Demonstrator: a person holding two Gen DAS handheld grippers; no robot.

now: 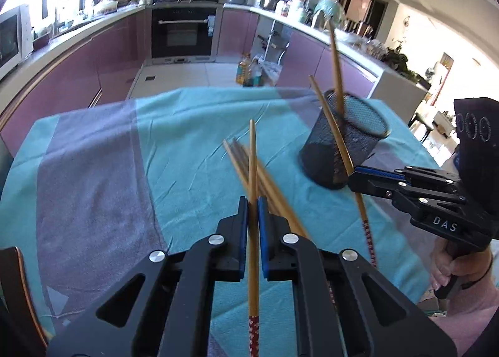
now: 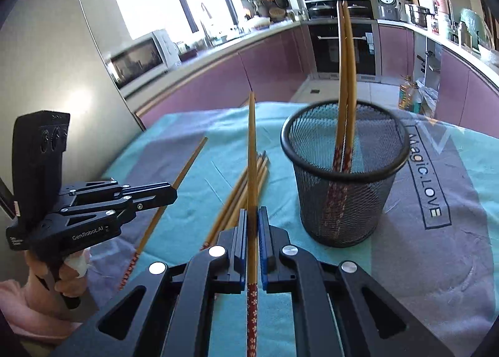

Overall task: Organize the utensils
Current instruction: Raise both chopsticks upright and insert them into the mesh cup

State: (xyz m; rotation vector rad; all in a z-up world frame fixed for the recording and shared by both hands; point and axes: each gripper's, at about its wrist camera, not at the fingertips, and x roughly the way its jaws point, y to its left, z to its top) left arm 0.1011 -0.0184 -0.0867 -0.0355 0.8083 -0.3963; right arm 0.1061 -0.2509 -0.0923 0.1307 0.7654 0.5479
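matte black left gripper (image 1: 253,204) and right gripper (image 2: 253,215), blue-lined jaws, round silver screws, white "genrobot.ai" lettering

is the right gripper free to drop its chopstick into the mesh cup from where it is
Probably yes. The right gripper is shut on one chopstick, and the mesh cup stands open-topped just ahead to its right. Only two chopsticks stand inside; nothing lies between.

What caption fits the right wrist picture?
Right gripper holds one chopstick near the mesh cup.
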